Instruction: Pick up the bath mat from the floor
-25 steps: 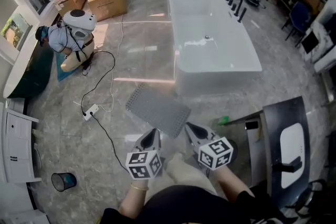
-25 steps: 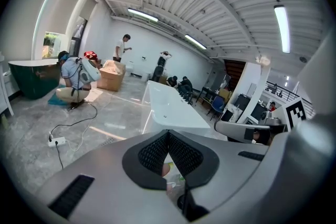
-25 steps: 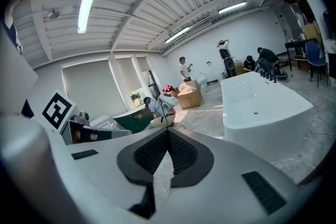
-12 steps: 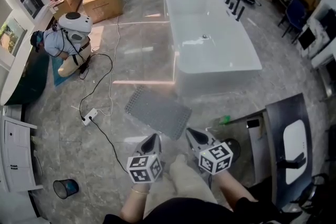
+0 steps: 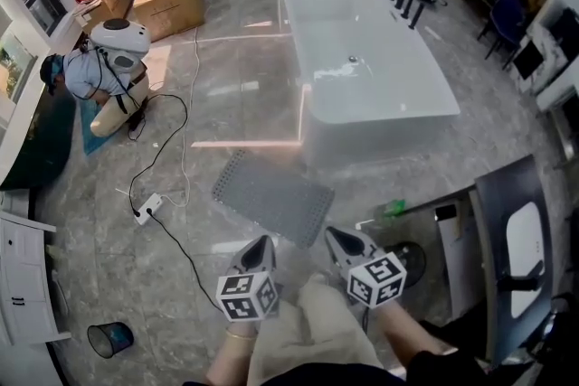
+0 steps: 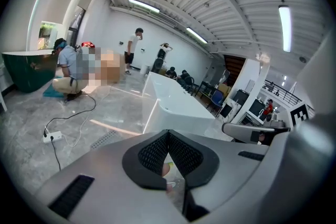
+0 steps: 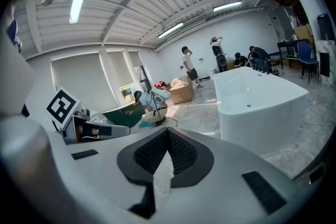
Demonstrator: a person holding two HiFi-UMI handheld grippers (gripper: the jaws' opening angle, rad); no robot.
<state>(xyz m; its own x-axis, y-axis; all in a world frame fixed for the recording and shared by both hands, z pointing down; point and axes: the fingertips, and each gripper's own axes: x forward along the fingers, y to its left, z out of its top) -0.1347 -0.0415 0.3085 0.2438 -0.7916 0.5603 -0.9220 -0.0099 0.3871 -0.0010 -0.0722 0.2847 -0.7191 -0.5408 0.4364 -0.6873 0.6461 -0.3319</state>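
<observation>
The left gripper (image 5: 261, 243) and right gripper (image 5: 334, 236), both pressed together and empty, should spread before nipping the bath mat (image 5: 272, 194) at its near edge.

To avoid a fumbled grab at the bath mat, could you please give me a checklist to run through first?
1. Bath mat lying flat, nothing on it: ok.
2. Left claw open: not ok, shut and empty.
3. Right claw open: not ok, shut and empty.
4. Claws at the mat: not ok, both look short of its near edge.
5. Power strip off the mat: ok, it lies to the left.
6. Mat free of the bathtub: cannot tell, its far edge is close to the base.
</observation>
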